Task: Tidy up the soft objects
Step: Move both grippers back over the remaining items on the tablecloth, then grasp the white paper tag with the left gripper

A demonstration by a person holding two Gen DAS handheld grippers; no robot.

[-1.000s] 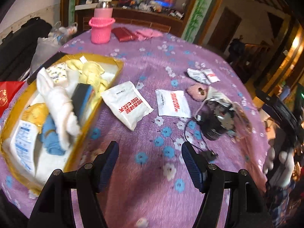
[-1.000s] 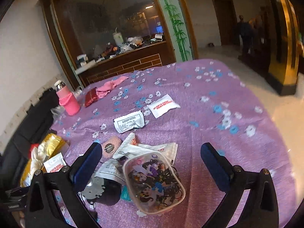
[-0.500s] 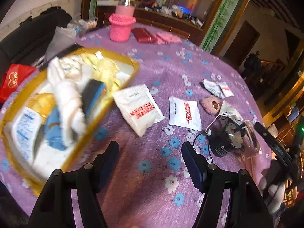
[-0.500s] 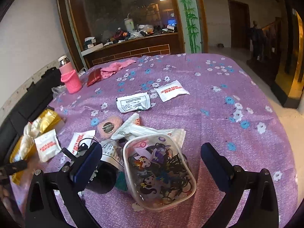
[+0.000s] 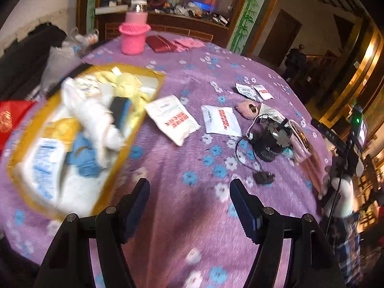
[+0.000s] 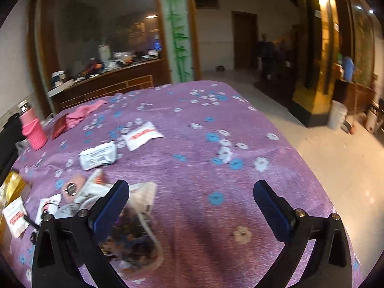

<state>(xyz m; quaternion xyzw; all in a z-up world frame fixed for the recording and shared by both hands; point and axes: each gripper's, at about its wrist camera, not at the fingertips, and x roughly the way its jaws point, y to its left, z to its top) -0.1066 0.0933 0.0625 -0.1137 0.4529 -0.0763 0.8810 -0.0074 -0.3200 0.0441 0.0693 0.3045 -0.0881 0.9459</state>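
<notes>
Seemingly this is the gap between two pick-ups: neither gripper carries anything, and several soft packets lie loose on the round desk under its purple flowered cloth [image 5: 192, 72]. The shallow gold cardboard tray [image 5: 157, 81] at the left already holds white cloths, a blue rag and yellow pieces, so it looks like the collecting place. A white soft packet with red lettering [image 5: 172, 118] lies just beside the tray's right edge, and a second flat white packet with red lettering [image 5: 220, 120] is a little further right, near a black round device with a cord [image 5: 271, 141]. The next move probably calls for lowering onto the nearer packet and pinching it by an edge. The left gripper [image 5: 189, 204] hovers over bare cloth with its blue-padded fingers well apart and touching nothing. The right gripper [image 6: 192, 206] also has its fingers wide apart and empty; a clear plastic pouch of dark trinkets [image 6: 136, 235] lies under its left finger
</notes>
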